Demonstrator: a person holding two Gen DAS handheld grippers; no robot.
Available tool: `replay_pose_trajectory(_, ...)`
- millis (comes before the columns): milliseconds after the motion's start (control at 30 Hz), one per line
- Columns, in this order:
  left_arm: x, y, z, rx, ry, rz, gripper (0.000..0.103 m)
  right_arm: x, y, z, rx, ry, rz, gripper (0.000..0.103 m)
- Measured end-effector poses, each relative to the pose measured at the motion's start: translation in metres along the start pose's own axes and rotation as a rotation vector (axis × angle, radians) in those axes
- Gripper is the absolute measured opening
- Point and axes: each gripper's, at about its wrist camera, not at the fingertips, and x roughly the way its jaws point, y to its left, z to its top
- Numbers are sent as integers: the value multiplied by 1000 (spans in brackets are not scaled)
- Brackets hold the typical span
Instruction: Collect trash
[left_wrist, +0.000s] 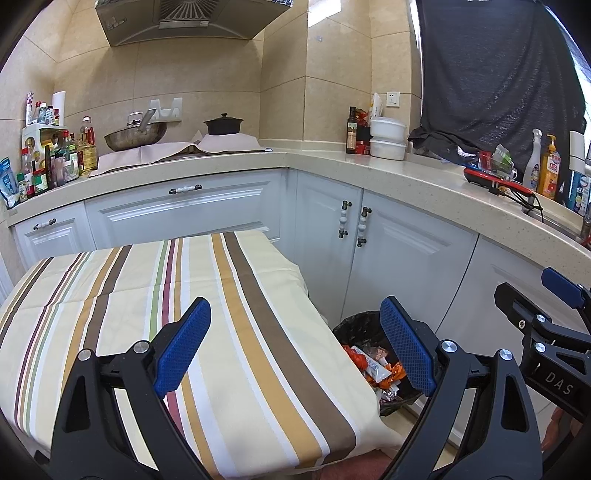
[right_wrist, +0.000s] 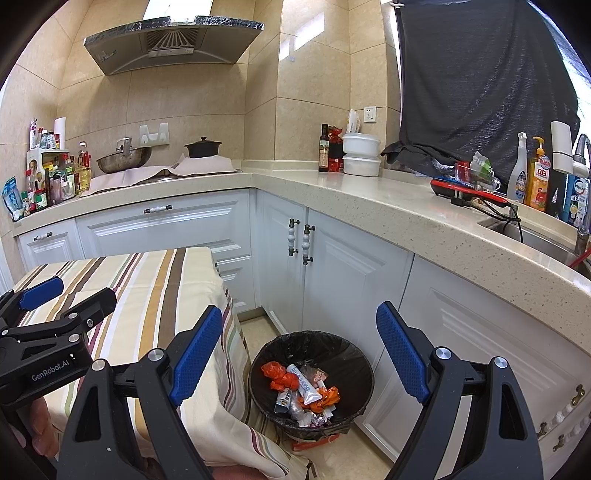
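Note:
A round bin with a black liner (right_wrist: 312, 369) stands on the floor beside the striped table (right_wrist: 155, 280); it also shows in the left wrist view (left_wrist: 354, 325). Inside lies trash (right_wrist: 301, 387): orange wrappers, a white tube, foil pieces, also seen in the left wrist view (left_wrist: 375, 369). My right gripper (right_wrist: 299, 347) is open and empty, above the bin. My left gripper (left_wrist: 295, 339) is open and empty, over the table's right edge. The striped cloth (left_wrist: 147, 314) shows no loose items on its visible top.
White cabinets (right_wrist: 332, 273) stand close behind the bin. The L-shaped counter (right_wrist: 369, 203) carries a wok, a black pot, bottles, stacked white bowls and a red appliance (right_wrist: 465, 190). A sink (right_wrist: 535, 236) sits at the far right. Each gripper appears at the edge of the other's view.

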Motion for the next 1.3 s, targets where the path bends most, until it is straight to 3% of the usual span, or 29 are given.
replay_pose_trajectory(867,0,3,2,-7,-4,15,91,1,0,-1,-1,2,1,83)
replay_pose_trajectory(1300,-4,0,1,15,-20,7,97,2,4,-5,-7,4,7,83)
